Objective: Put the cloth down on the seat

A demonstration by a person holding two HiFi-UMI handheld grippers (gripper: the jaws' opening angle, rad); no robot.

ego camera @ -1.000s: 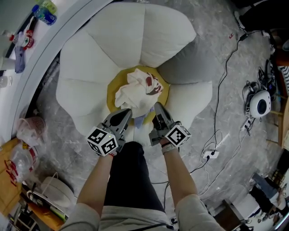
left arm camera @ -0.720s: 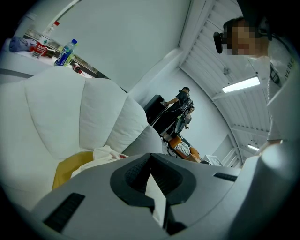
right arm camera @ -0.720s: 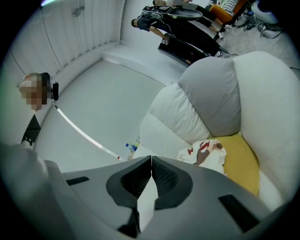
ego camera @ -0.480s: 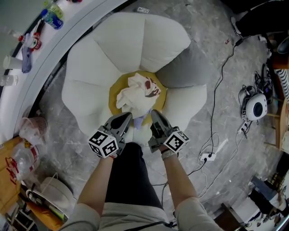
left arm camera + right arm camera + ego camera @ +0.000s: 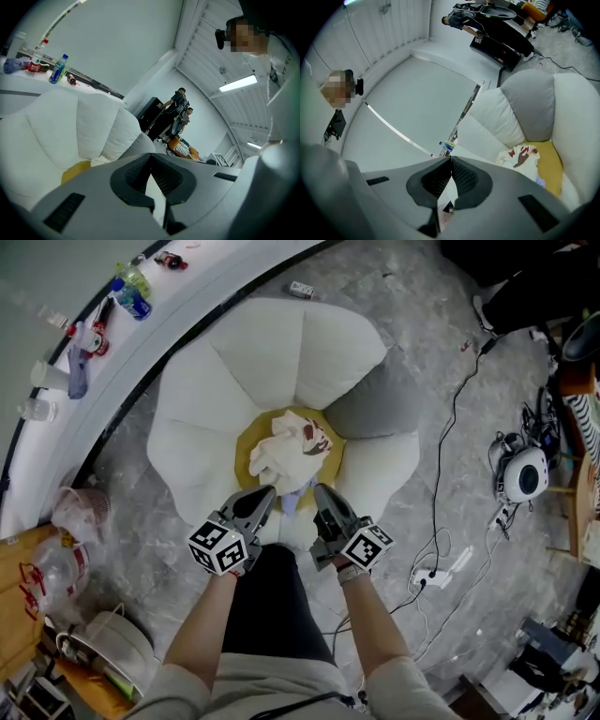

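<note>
Head view shows the cloth lying in a crumpled heap on the yellow middle of the big flower-shaped seat. So the putting-down step looks done.

The left claw and the right claw are at the near edge of the seat, just beside the cloth. They do not seem to touch it. Each claw is pressed together at its tips, with nothing pinched in it.

The next move probably calls for very little. The person only needs to take both claws away without catching the cloth and dragging it off the seat.

Only the head view shows the whole seat, the grey cushion on its right and the cables on the floor. Right gripper view shows the red marks on the cloth from the side. Left gripper view hardly shows the cloth, but it shows the bottles on the far white worktop and people standing far off.
</note>
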